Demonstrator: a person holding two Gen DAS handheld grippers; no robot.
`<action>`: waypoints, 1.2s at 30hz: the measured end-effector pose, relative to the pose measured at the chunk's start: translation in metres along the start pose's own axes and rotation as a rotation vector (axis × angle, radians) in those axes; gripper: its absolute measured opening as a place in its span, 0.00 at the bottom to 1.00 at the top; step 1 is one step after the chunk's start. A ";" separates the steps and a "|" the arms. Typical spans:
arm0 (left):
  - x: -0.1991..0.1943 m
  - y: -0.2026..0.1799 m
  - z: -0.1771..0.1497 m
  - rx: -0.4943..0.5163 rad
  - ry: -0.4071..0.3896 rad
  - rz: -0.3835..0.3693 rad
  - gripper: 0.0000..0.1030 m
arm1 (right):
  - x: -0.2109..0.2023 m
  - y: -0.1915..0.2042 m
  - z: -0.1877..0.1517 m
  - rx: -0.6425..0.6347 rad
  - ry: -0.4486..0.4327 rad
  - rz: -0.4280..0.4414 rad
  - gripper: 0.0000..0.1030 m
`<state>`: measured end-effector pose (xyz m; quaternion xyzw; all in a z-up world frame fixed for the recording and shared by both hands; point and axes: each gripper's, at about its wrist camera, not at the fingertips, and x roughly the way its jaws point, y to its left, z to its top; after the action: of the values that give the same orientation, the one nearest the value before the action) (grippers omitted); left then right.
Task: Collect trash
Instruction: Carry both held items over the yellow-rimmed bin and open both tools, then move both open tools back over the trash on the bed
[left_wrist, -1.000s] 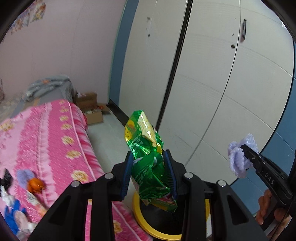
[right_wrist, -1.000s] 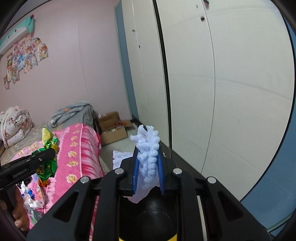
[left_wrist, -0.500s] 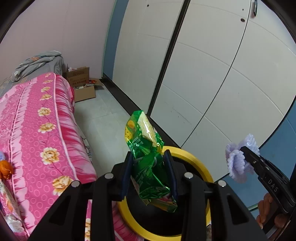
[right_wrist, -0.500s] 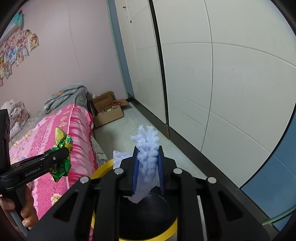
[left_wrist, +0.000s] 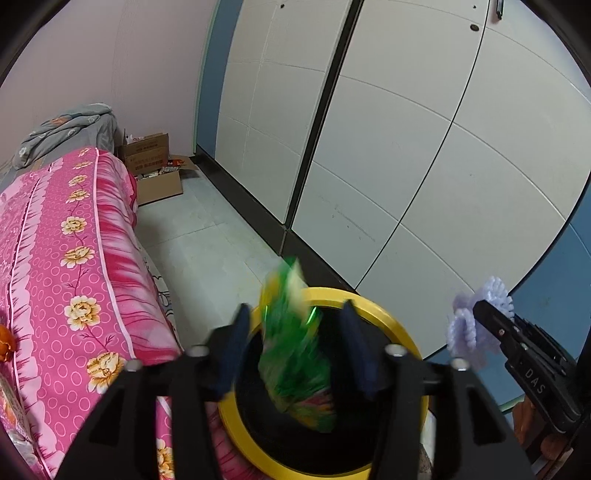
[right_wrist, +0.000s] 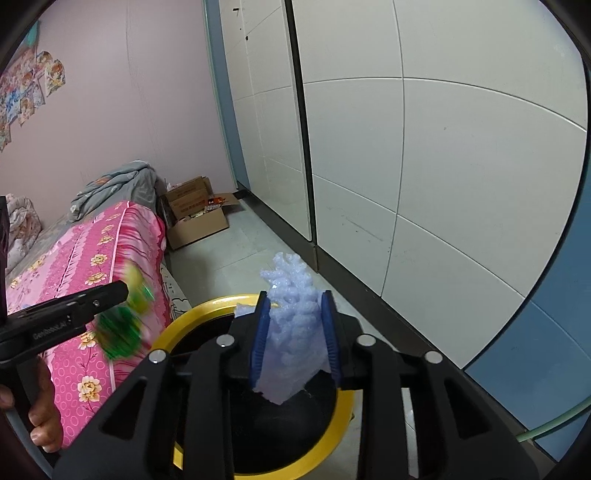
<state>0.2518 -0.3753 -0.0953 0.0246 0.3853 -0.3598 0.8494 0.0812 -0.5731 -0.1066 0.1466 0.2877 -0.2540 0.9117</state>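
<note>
A crumpled green snack bag (left_wrist: 295, 354) is blurred between the widely parted fingers of my left gripper (left_wrist: 294, 310). Its jaws are opening and the pads stand clear of the bag, which hangs over the black mouth of a yellow-rimmed bin (left_wrist: 388, 325). My right gripper (right_wrist: 294, 297) holds pale blue foam wrap (right_wrist: 291, 325) over the same bin (right_wrist: 192, 314). Its jaws are opening too, with the foam still filling the gap and touching both blue pads. The right wrist view shows the left gripper (right_wrist: 122, 290) from the side with the blurred bag (right_wrist: 122, 332) under its tip.
A bed with a pink flowered cover (left_wrist: 74, 258) stands just left of the bin. White wardrobe doors (left_wrist: 369, 147) run along the right. An open cardboard box (left_wrist: 159, 177) sits on the floor beyond the bed. A hand (right_wrist: 40, 406) grips the left gripper's handle.
Both grippers sank toward the bin. The left jaws have spread and the green bag has slipped down and blurred. The right jaws have widened slightly around the foam.
</note>
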 end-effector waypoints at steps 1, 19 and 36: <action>-0.001 0.000 0.000 -0.002 -0.001 -0.001 0.56 | 0.000 -0.001 -0.001 0.005 0.000 -0.002 0.35; -0.089 0.036 0.002 -0.070 -0.137 0.085 0.83 | -0.051 0.017 0.001 -0.015 -0.063 0.063 0.50; -0.243 0.109 -0.029 -0.140 -0.320 0.260 0.85 | -0.127 0.113 0.008 -0.151 -0.145 0.278 0.54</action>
<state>0.1944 -0.1413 0.0217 -0.0423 0.2633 -0.2187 0.9387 0.0570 -0.4348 -0.0100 0.0975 0.2162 -0.1131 0.9649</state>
